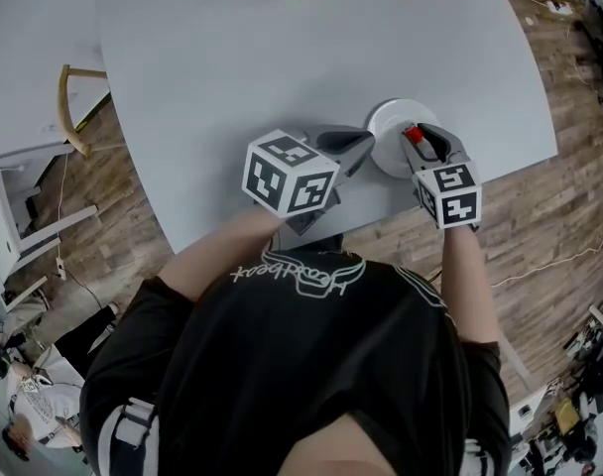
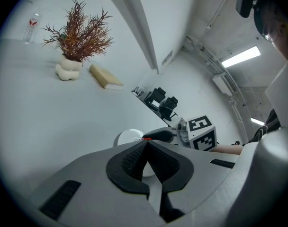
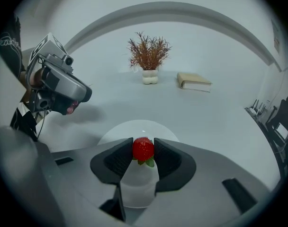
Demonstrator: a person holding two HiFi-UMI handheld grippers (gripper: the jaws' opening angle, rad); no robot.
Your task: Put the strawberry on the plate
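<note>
The pale grey worktop (image 1: 282, 58) takes up most of what I can see, with wood-patterned floor (image 1: 540, 226) around its near edge. A person in a black shirt (image 1: 301, 365) leans over that edge with both arms stretched forward. The left hand-held gripper (image 2: 147, 142) sits low over the worktop just beside the plate, its jaws clenched tip to tip with nothing between them, and its marker cube (image 1: 287, 172) faces up. The right hand-held gripper (image 3: 143, 144) is angled down over the plate, its dark pads grasping the strawberry from either side. The round white plate (image 1: 389, 127) stands on the worktop near the edge closest to the person, between the tips of the two tools. Far across the worktop lies a closed book (image 3: 195, 82), and beside it a reddish dried plant (image 3: 148, 53) stands in a lumpy white vase (image 3: 150, 77), with a small clear bottle (image 2: 32, 25) further off. The strawberry (image 3: 143, 150), red with its green leaves pointing down, hangs in the right tool's jaws over the plate; whether it touches the plate I cannot tell.
</note>
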